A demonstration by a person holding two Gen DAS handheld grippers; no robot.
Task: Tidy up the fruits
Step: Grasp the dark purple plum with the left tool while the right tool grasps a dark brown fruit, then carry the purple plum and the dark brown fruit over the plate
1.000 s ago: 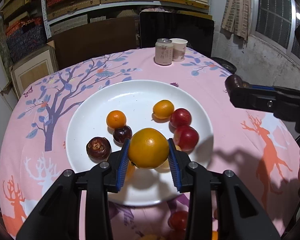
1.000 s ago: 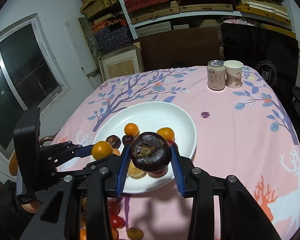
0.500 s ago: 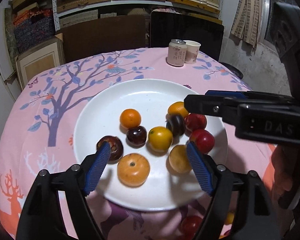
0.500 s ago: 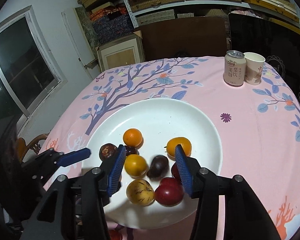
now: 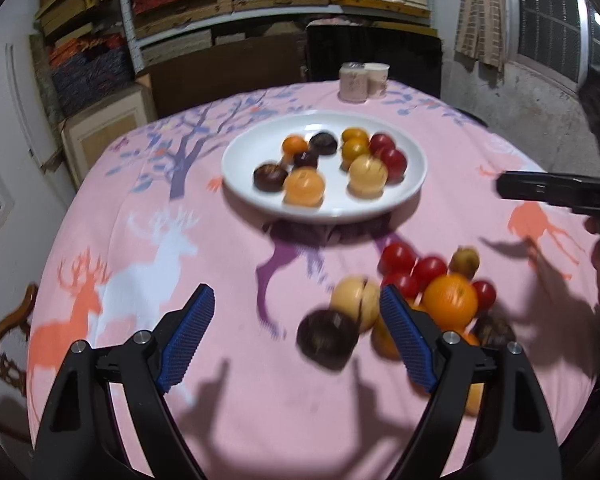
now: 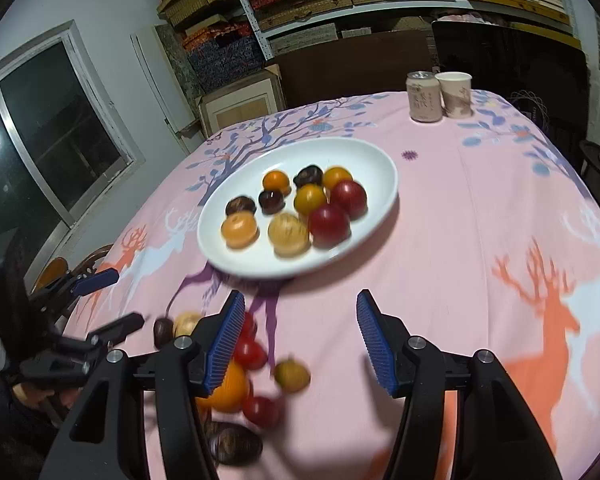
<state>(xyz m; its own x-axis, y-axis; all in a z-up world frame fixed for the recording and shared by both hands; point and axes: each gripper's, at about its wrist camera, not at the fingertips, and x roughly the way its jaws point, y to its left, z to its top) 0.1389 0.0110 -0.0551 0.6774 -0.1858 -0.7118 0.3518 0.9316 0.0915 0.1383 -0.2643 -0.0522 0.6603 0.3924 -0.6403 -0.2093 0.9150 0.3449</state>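
Fruits heaped near tablecloth edge; both grippers' jaws opening, empty, over bare cloth.

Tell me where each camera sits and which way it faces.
Left wrist: on the left hand-held gripper, angled down across the table at the white plate; own fingers show, jaws opening, empty.
Right wrist: on the right hand-held gripper, same aim; own fingers show, jaws opening, empty.
Shared: plate, loose fruit pile, can, paper cup.
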